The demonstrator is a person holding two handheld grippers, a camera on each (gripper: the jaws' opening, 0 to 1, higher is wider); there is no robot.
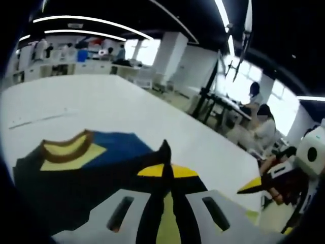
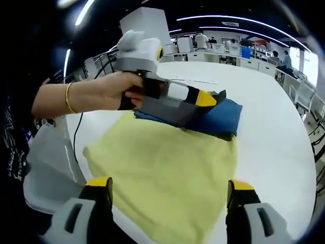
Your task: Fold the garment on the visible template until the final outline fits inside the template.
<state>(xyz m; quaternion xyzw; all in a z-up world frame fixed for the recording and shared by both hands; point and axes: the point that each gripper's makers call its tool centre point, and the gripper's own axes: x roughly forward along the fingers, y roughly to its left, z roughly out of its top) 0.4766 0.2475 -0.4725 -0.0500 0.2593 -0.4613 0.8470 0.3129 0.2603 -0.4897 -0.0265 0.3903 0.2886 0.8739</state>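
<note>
One blue garment [image 2: 221, 118], one yellow template [image 2: 167, 173], one white table [image 2: 274, 127], two grippers [image 2: 170, 195] [image 1: 165, 152]

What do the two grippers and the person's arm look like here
The right gripper has grey jaw mounts with yellow caps and black tips. The left gripper has a grey body, a white section, a yellow band and dark tips, topped by a white housing. The hand on it wears a gold bangle, and a dark printed sleeve shows.

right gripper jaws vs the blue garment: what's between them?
In the right gripper view, yellow template cloth lies between the open right gripper and the blue garment.
</note>
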